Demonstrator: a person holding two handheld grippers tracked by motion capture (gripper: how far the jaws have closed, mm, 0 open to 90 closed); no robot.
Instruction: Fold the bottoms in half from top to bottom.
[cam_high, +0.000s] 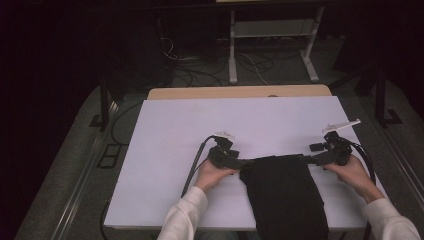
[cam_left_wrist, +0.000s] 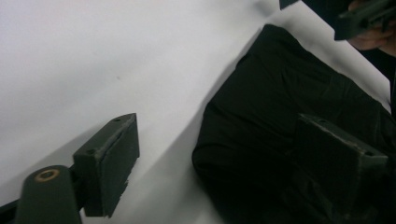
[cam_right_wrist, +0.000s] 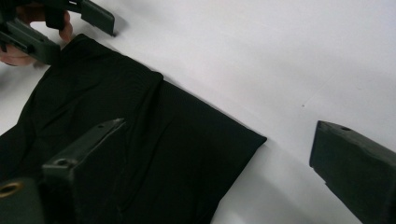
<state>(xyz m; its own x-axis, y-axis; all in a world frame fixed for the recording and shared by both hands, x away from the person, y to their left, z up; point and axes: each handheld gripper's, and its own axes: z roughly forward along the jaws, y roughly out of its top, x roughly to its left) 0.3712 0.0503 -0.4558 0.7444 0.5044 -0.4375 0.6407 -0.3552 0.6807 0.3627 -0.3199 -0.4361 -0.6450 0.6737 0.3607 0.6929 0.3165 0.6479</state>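
The folded black cloth (cam_high: 285, 195) lies between the two tools, its long axis running from the worktop's near edge, which it overhangs, toward its far, narrow end. The left tool (cam_high: 243, 162) stands wide at the far left corner, one jaw over the fabric, not pinching. The right tool (cam_high: 306, 160) stands likewise wide at the far right corner. Beyond both, the white worktop (cam_high: 240, 120) lies bare to its far edge.

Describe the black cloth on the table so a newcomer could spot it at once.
Find the white table, then its near edge between the person's two hands. The black cloth lies there as a folded dark rectangle hanging over that edge, its far corners flanked by the left tool and right tool. It is the only dark fabric on the white surface.
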